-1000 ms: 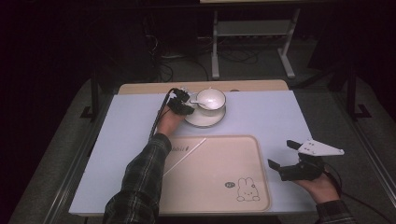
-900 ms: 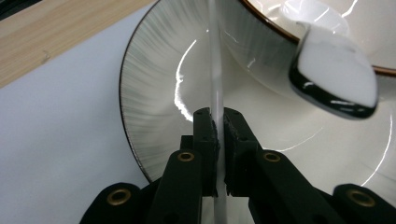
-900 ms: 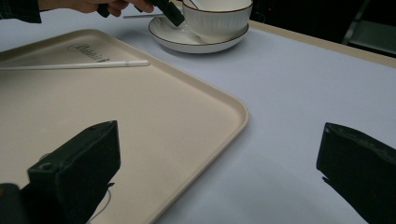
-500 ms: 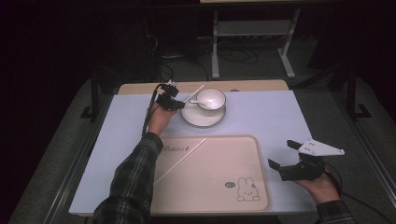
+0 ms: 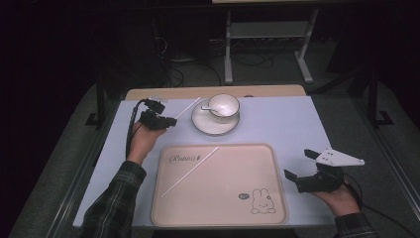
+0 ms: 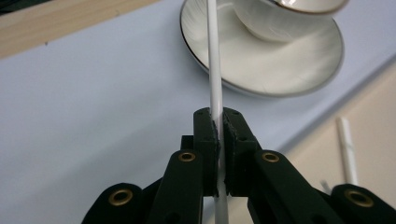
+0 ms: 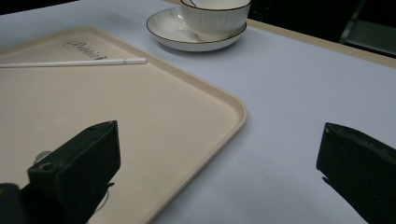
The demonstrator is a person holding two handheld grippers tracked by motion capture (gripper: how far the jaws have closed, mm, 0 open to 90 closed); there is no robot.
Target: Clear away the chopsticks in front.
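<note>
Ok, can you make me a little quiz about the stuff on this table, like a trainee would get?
1. True or false: the left gripper is shut on a white chopstick.
2. Where does the other chopstick lie?
A. in the cup
B. on the beige tray
C. on the floor
3. Fill in: the cup stands on a white ____.

Key
1. True: its fingers pinch the stick, which points toward the saucer.
2. B.
3. Saucer. A spoon sits in the cup. The right gripper is open, beside the tray.
</note>
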